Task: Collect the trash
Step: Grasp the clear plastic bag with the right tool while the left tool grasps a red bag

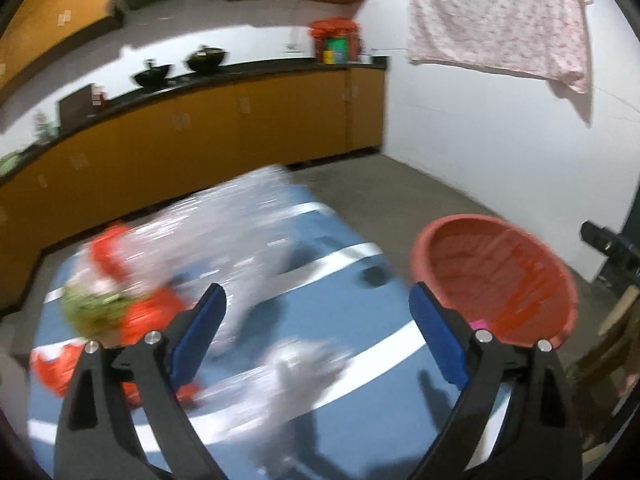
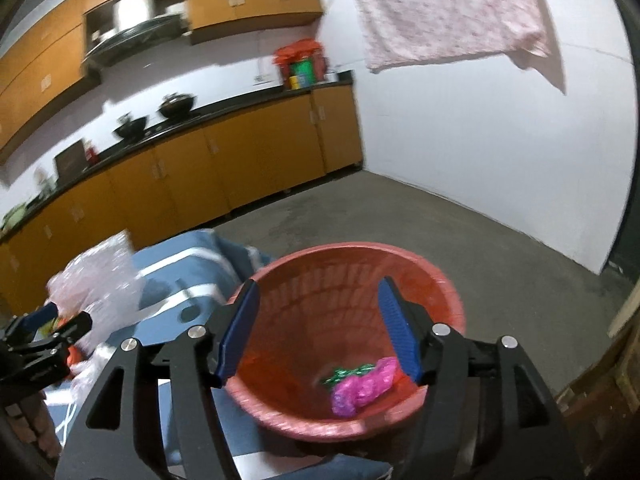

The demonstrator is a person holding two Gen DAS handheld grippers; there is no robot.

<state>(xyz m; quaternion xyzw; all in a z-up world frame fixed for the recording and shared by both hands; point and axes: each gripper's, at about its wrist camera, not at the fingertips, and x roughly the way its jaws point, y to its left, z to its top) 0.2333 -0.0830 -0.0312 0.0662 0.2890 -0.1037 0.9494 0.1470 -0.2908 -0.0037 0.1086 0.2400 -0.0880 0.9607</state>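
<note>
A red plastic basket (image 2: 280, 416) stands at the right end of a blue cloth with white stripes (image 1: 360, 420). Inside it lie a pink wrapper (image 2: 362, 390) and a green one (image 2: 346, 374). My right gripper (image 2: 318, 330) is open and empty, right above the basket. My left gripper (image 1: 318, 336) is open and empty above the cloth, with the basket (image 1: 500, 280) to its right. On the cloth lie clear plastic film (image 1: 240, 216), red and green wrappers (image 1: 112, 308) and a crumpled whitish piece (image 1: 304, 364). The left gripper also shows in the right wrist view (image 2: 52, 328).
Orange kitchen cabinets (image 1: 200, 140) with a dark counter and black pots (image 1: 206, 58) run along the back. A pink cloth (image 1: 496, 16) hangs on the white wall. Grey floor (image 2: 400, 216) lies beyond the basket. Wooden pieces (image 2: 600, 392) stand at the right.
</note>
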